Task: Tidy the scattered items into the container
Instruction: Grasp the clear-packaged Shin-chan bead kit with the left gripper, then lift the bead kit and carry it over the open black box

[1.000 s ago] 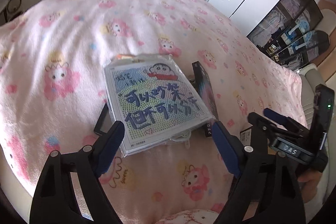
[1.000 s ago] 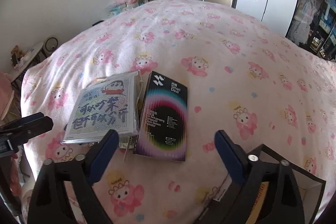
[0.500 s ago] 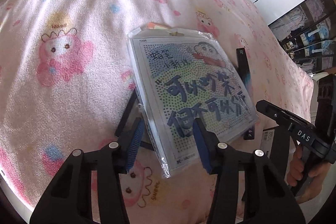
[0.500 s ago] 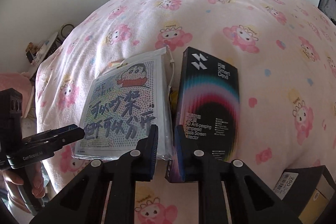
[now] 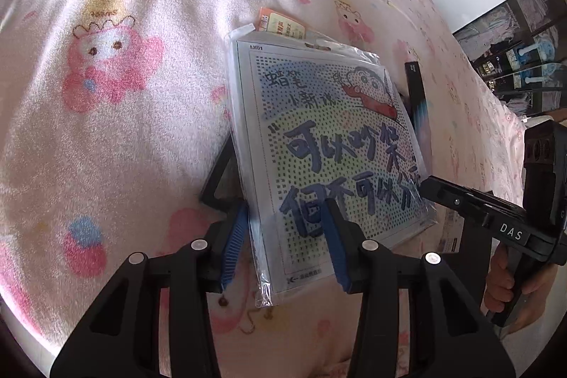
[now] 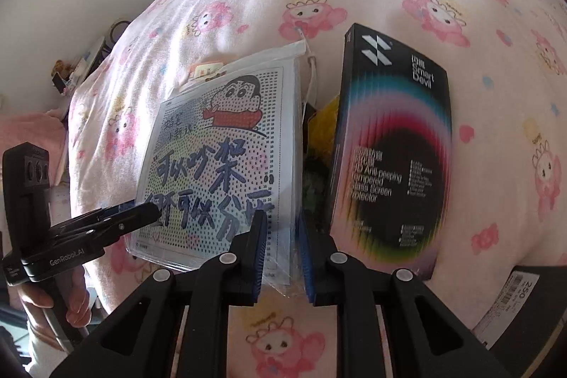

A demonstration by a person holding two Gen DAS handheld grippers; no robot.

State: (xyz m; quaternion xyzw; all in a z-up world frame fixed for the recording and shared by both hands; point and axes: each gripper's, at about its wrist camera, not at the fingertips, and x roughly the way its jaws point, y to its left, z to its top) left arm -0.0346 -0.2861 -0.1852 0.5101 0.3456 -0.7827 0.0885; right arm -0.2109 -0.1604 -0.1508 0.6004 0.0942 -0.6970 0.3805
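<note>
A: We see only a strip of the orange card (image 5: 281,23) poking out beyond the far edge of the cartoon packet (image 5: 333,144); the rest lies under the packet.

B: The black frame (image 5: 216,181) under the packet's left side is mostly covered too, so we cannot name it. Something yellow (image 6: 324,116) sits wedged between the packet and the black screen-protector box (image 6: 393,162); we cannot tell what it is.

A: That box's small print is smeared by blur, beyond reading.

B: Right of the box, a dark carton with a barcode label (image 6: 524,303) is cut off by the picture's edge.
</note>
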